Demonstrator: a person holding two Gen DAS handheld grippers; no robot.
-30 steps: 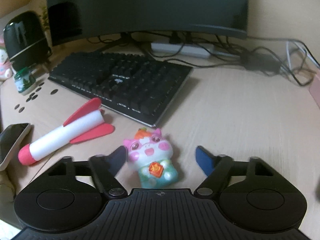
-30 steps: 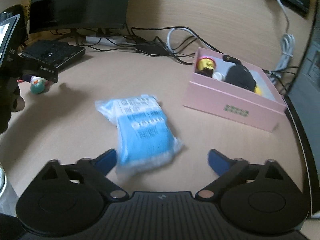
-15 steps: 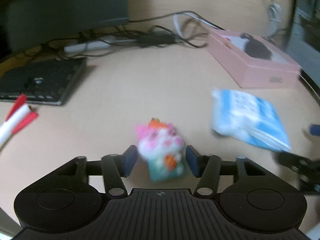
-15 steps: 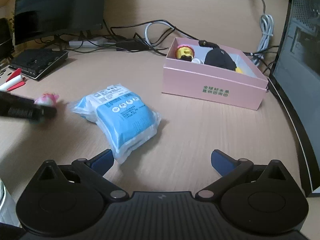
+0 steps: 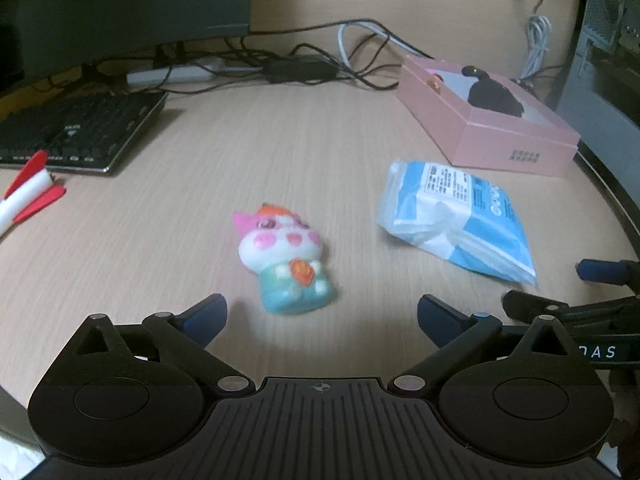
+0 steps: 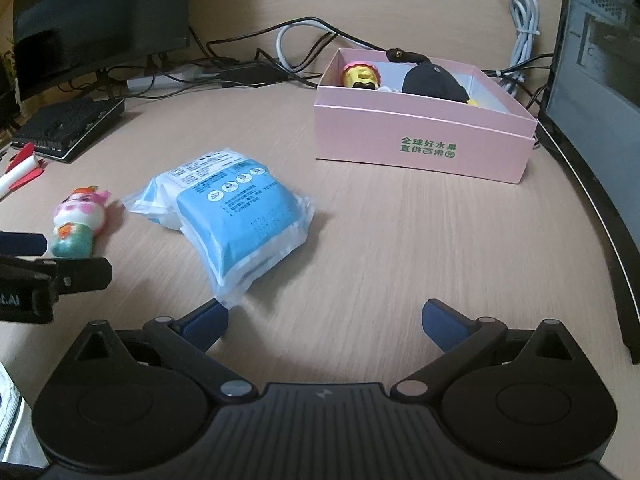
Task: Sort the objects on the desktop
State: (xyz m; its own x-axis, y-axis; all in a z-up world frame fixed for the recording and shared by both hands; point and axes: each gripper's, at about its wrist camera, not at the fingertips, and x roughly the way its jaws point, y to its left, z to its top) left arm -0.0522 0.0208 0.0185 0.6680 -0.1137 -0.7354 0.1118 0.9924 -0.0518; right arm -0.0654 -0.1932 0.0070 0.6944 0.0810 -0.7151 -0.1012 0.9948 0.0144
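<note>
1. The left gripper [image 5: 322, 316] sits low in the left wrist view with its jaws spread wide and nothing between them; its blue fingertips [image 5: 206, 314] flank bare desk [image 5: 280, 152].
2. The pig figurine [image 5: 285, 258] lies on its back at the centre of that view, just above the gap between the fingertips and touching neither; its pink head points to the upper left, its teal body toward the gripper.
3. The blue tissue pack [image 5: 460, 216] lies to the right of centre, near the figurine but apart from it; the pink box [image 5: 516, 148] stands above it at the upper right, open at the top, with a dark object inside.
4. The right gripper [image 6: 324, 320] is likewise wide apart and holds nothing; its left fingertip [image 6: 206, 322] is just beside the near corner of the tissue pack [image 6: 236, 224], though contact cannot be judged.
5. In the right wrist view the pink box [image 6: 424, 148] is at the upper right, holding a yellow toy [image 6: 360, 76] and a black object [image 6: 434, 82].
6. The keyboard [image 5: 76, 132] and monitor [image 5: 120, 8] fill the upper left of the left wrist view; a red and white rocket [image 5: 28, 188] lies at the left edge, below the keyboard; cables [image 5: 304, 68] run along the back.
</note>
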